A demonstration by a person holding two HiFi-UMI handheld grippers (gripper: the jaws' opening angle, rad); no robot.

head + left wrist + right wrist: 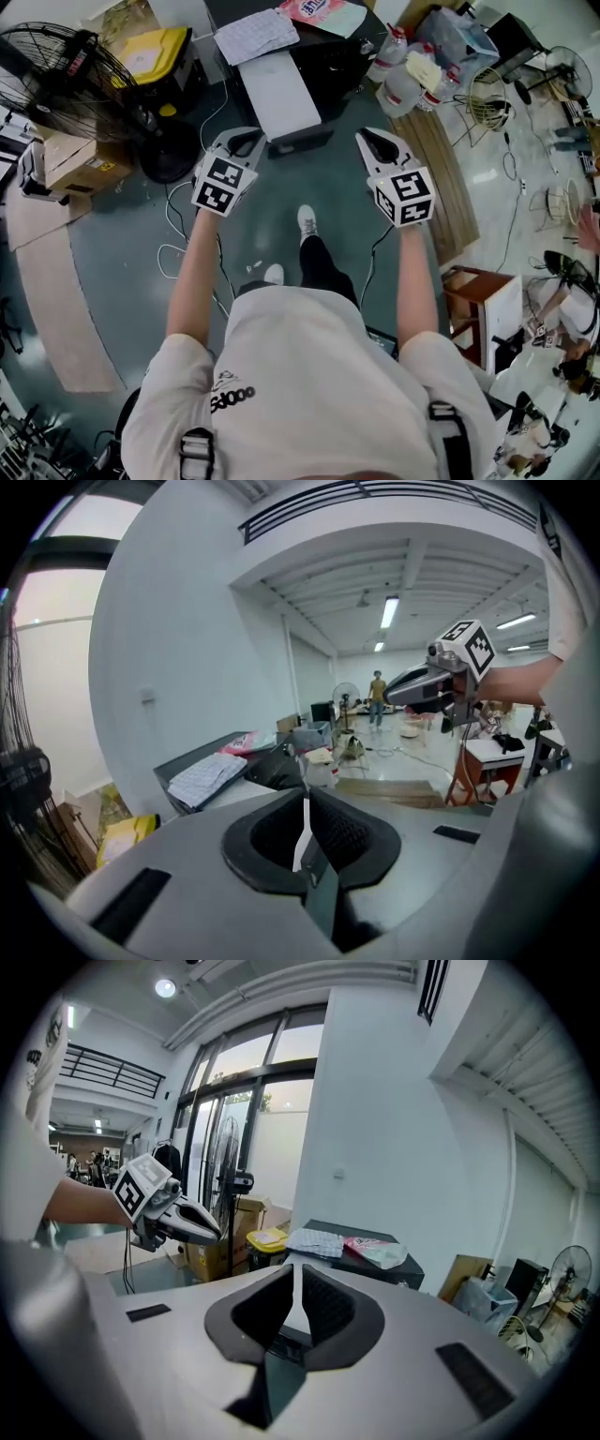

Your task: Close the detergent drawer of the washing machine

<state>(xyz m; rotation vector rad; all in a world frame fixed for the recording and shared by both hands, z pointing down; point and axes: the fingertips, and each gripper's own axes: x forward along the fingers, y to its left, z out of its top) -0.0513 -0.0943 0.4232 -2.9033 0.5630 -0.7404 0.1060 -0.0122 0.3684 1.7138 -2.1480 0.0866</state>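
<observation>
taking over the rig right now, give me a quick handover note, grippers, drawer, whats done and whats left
The left gripper is shut and empty, held in the air short of the machine.
The right gripper is shut and empty beside it, touching nothing.
The dark washing machine is straight ahead, with a checked cloth and a pink packet on top. Its white detergent drawer looks pulled out toward the person.
Done: nothing yet; the drawer is not closed.
Left: bring a gripper to the drawer's front and push it in flush.
</observation>
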